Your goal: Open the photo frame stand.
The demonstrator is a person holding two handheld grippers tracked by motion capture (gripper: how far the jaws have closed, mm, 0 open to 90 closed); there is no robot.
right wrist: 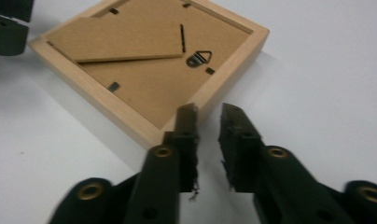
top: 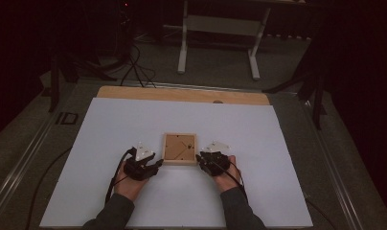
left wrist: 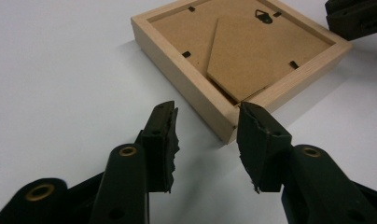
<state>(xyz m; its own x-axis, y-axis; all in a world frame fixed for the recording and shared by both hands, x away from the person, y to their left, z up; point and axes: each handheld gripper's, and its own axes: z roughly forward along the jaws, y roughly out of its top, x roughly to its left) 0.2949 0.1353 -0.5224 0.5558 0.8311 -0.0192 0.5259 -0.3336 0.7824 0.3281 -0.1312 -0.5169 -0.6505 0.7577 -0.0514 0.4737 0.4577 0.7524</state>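
Note:
A small light-wood picture frame lies face down in the middle of the white table, its brown backing board, stand flap and metal hanger up. My left gripper is at the frame's near left corner. In the left gripper view its jaws stand open with that corner of the frame just ahead between them. My right gripper is at the near right corner. In the right gripper view it is narrowly open, and its left jaw overlaps the edge of the frame. Nothing is gripped.
A bare wooden strip runs along the table's far edge. Beyond it stand a white desk base, black stands and floor cables. White tabletop spreads wide on every side of the frame.

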